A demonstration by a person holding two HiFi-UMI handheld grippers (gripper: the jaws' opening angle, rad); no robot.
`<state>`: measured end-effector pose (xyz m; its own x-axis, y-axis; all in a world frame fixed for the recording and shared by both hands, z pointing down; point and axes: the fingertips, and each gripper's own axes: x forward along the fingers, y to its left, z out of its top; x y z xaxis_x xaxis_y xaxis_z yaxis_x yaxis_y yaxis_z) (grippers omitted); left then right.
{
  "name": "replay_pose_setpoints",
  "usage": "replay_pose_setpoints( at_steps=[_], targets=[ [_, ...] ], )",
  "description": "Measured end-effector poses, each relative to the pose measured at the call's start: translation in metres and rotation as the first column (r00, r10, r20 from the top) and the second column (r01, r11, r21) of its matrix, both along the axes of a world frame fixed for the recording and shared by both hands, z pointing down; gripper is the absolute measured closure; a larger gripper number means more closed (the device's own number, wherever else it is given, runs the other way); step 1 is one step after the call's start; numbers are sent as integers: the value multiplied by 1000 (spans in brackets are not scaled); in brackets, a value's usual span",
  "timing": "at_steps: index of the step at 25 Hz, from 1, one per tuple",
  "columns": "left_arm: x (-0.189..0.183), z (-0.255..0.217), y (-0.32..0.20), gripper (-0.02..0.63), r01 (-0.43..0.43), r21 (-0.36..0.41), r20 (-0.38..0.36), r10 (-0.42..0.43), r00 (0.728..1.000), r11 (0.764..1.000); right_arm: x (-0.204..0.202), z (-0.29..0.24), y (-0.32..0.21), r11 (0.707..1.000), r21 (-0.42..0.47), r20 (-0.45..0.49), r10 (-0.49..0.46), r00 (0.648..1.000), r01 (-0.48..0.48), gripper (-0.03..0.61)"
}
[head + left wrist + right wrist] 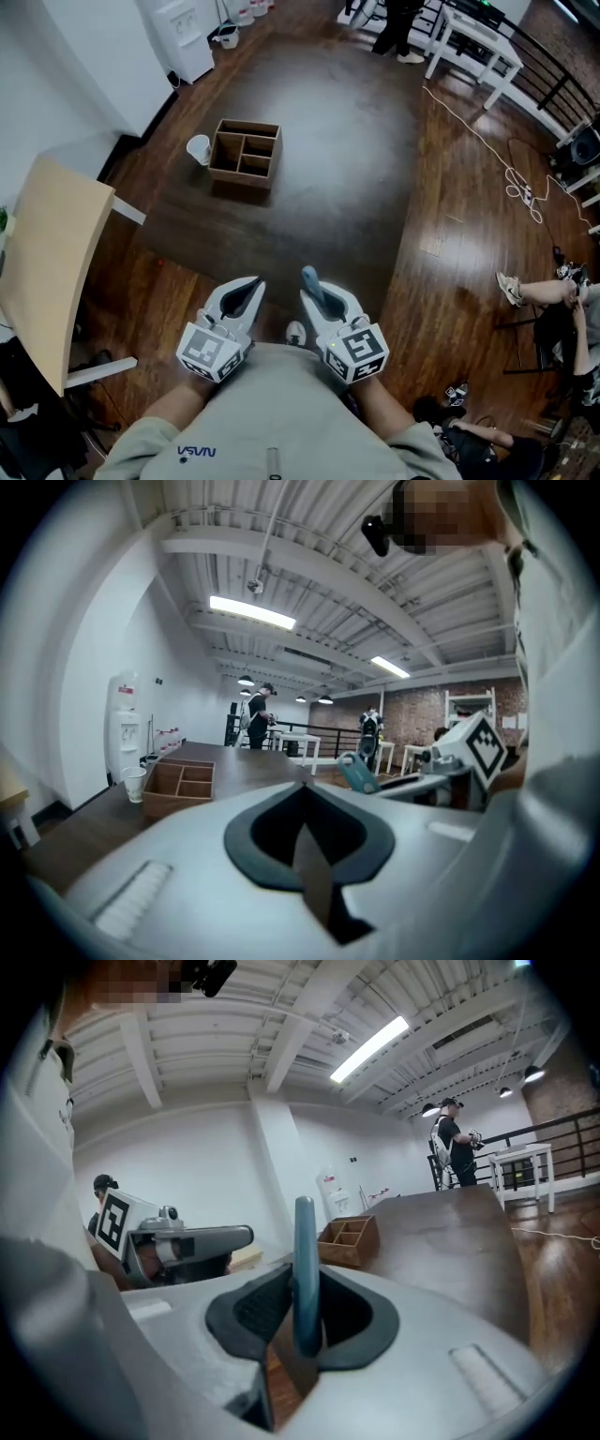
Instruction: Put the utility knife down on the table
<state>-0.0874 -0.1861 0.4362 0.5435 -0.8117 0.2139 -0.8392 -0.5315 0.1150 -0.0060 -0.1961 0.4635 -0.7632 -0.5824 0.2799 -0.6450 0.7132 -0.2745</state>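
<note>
**A:** So, what was hard to make out?

**B:** Your hands, mostly: the marker cubes covered them in the head view. The utility knife [305,1241] showed only its blue-grey upper part. Its lower end sat down inside your right tongs [323,295], and I could not tell whether a blade was out. The standing person [398,28] at the far end was cut off by the top edge, and the seated person [544,295] by the right edge.

**A:** And where was the knife?

**B:** It was clenched upright in your right tongs, close in front of your body, held in the air and not touching the dark surface [347,159]. Your left tongs [248,289] were closed on nothing, tips together, just beside the right ones.

**A:** And the count?

**B:** One knife and two tongs. Well away from you on the surface stood one wooden box [246,155] with dividers. One paper cup [199,149] stood at its left side, touching or just beside it; I could not tell which. I could not settle the number of compartments in the box.
</note>
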Motion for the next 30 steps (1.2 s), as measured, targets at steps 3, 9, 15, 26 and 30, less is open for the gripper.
replay_pose_setpoints(
  at_steps=[3, 9, 15, 26, 30],
  targets=[
    [4, 11, -13, 612, -20, -21, 7, 20, 1000, 1000, 9, 25, -24, 999, -20, -64, 27, 998, -29, 499],
    [-2, 50, -37, 612, -40, -110, 29, 44, 999, 993, 12, 79, -56, 991, -102, -232, 58, 971, -83, 499],
    [-7, 94, -61, 612, -116, -218, 26, 125, 992, 969, 3, 137, -72, 981, -158, -420, 38, 907, -114, 497],
    [-15, 112, -89, 612, -212, -287, -17, 216, 976, 934, 7, 192, -79, 971, -186, -678, -16, 735, -151, 495],
    [-12, 115, -91, 612, -243, -297, -24, 247, 969, 923, 6, 202, -75, 963, -222, -695, -46, 718, -153, 494]
  ],
)
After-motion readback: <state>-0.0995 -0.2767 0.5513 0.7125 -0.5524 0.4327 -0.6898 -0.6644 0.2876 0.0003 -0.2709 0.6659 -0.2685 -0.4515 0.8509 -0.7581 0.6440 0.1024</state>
